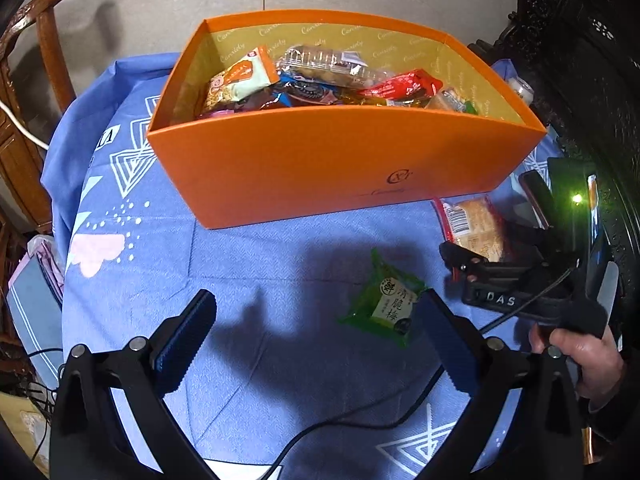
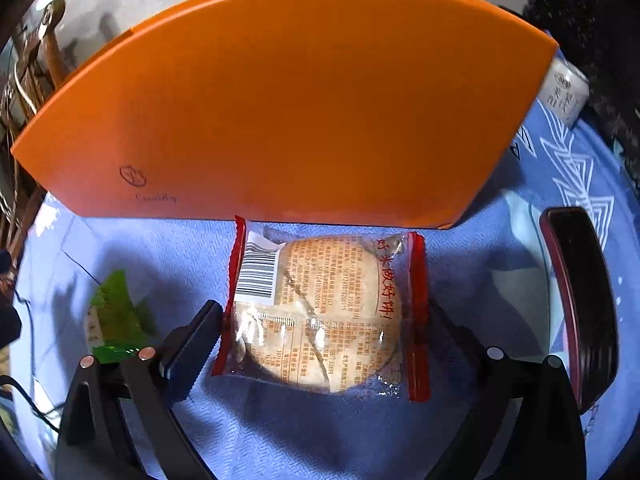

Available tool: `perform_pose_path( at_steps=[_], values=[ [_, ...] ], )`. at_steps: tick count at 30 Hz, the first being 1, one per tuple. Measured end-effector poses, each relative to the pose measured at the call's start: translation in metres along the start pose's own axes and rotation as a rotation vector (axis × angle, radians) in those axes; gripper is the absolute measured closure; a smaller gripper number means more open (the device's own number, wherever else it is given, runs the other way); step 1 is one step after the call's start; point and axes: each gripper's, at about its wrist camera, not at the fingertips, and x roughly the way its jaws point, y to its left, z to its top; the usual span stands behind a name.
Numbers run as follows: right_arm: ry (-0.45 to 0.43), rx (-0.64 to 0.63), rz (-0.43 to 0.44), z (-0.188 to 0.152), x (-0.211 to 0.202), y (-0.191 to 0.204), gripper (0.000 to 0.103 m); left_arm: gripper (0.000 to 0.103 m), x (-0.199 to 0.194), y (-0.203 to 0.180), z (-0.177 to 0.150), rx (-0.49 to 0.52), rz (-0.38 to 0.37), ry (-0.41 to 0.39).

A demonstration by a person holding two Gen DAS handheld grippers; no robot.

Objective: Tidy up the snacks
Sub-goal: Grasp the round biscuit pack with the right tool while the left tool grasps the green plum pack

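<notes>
An orange box (image 1: pixel 344 168) on the blue cloth holds several snack packets (image 1: pixel 320 80). A green plum packet (image 1: pixel 386 302) lies on the cloth just inside my open left gripper's (image 1: pixel 316 332) right finger. A clear, red-edged pastry packet (image 2: pixel 320 308) lies in front of the box (image 2: pixel 280 100). My right gripper (image 2: pixel 324 336) is open with its jaws on either side of the pastry, touching or nearly touching its edges. The right gripper (image 1: pixel 520 276) and the pastry (image 1: pixel 474 228) also show in the left wrist view. The green packet (image 2: pixel 116 320) shows at the left of the right wrist view.
A dark phone (image 2: pixel 580 300) lies right of the pastry. A white can (image 2: pixel 564 92) stands beyond the box's right end. A wooden chair (image 1: pixel 36 80) is at the left, dark carved furniture (image 1: pixel 580 80) at the right. A cable (image 1: pixel 360 420) crosses the cloth.
</notes>
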Motion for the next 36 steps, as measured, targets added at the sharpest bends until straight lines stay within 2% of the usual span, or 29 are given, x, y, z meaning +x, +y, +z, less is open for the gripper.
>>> perform_pose_path(
  at_steps=[2, 3, 5, 10, 13, 18, 23, 24, 25, 27, 32, 33, 36],
  values=[
    [-0.007, -0.030, -0.029, -0.001, 0.000, 0.004, 0.010, 0.004, 0.005, -0.002, 0.000, 0.021, 0.002, 0.005],
    [-0.012, -0.032, -0.030, -0.002, -0.001, 0.005, 0.018, 0.004, 0.007, -0.004, -0.001, 0.031, 0.007, 0.009],
    [-0.024, -0.033, -0.033, -0.002, -0.005, 0.005, 0.024, 0.004, 0.012, -0.006, -0.001, 0.057, 0.014, 0.013],
    [-0.022, -0.020, -0.018, -0.007, -0.011, 0.001, 0.027, 0.004, 0.026, -0.022, -0.004, 0.147, -0.005, 0.022],
    [-0.030, 0.031, 0.011, -0.009, -0.025, -0.006, 0.029, 0.004, 0.032, -0.031, -0.005, 0.187, -0.026, 0.011],
    [-0.025, 0.099, 0.023, -0.022, -0.045, -0.022, 0.029, 0.004, 0.049, -0.040, -0.005, 0.196, -0.060, 0.022],
    [-0.021, 0.135, -0.007, -0.038, -0.053, -0.045, 0.029, 0.006, 0.063, -0.037, -0.007, 0.147, -0.113, 0.059],
    [-0.018, 0.136, -0.014, -0.040, -0.050, -0.042, 0.029, 0.009, 0.064, -0.037, -0.008, 0.142, -0.121, 0.062],
    [-0.013, 0.139, -0.018, -0.046, -0.054, -0.051, 0.029, 0.019, 0.065, -0.036, -0.009, 0.135, -0.132, 0.065],
    [-0.008, 0.148, -0.018, -0.050, -0.055, -0.055, 0.029, 0.029, 0.070, -0.035, -0.010, 0.126, -0.138, 0.080],
    [-0.016, 0.156, -0.026, -0.057, -0.054, -0.056, 0.029, 0.047, 0.071, -0.045, -0.015, 0.195, -0.108, 0.060],
    [-0.019, 0.157, -0.025, -0.056, -0.053, -0.056, 0.029, 0.055, 0.071, -0.047, -0.015, 0.200, -0.106, 0.055],
    [-0.033, 0.150, -0.022, -0.056, -0.058, -0.053, 0.029, 0.059, 0.070, -0.047, -0.016, 0.191, -0.112, 0.053]
  ],
)
